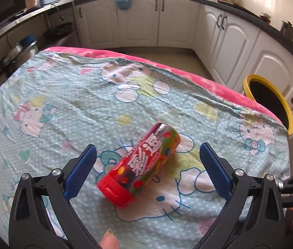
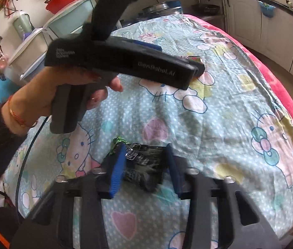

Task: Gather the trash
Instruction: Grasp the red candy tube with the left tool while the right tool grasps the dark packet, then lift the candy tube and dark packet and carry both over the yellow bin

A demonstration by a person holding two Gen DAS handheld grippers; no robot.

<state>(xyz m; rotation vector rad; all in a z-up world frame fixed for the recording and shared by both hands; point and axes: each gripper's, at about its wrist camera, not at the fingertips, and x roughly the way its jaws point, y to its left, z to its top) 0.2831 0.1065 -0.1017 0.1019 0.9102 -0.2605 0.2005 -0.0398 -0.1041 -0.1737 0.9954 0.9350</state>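
Left wrist: left gripper (image 1: 146,164) spread wide either side of red candy tube (image 1: 139,166) lying on cartoon sheet (image 1: 63,103), pads not touching.
Right wrist: right gripper (image 2: 144,166) clenched on dark wrapper (image 2: 144,164) (motion-blurred, lower part hidden).

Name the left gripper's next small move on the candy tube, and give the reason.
Probably close the left gripper on the red candy tube. The tube lies on its side on the patterned cloth, between the open blue pads, which do not yet touch it. The yellow-rimmed bin stands past the table edge.
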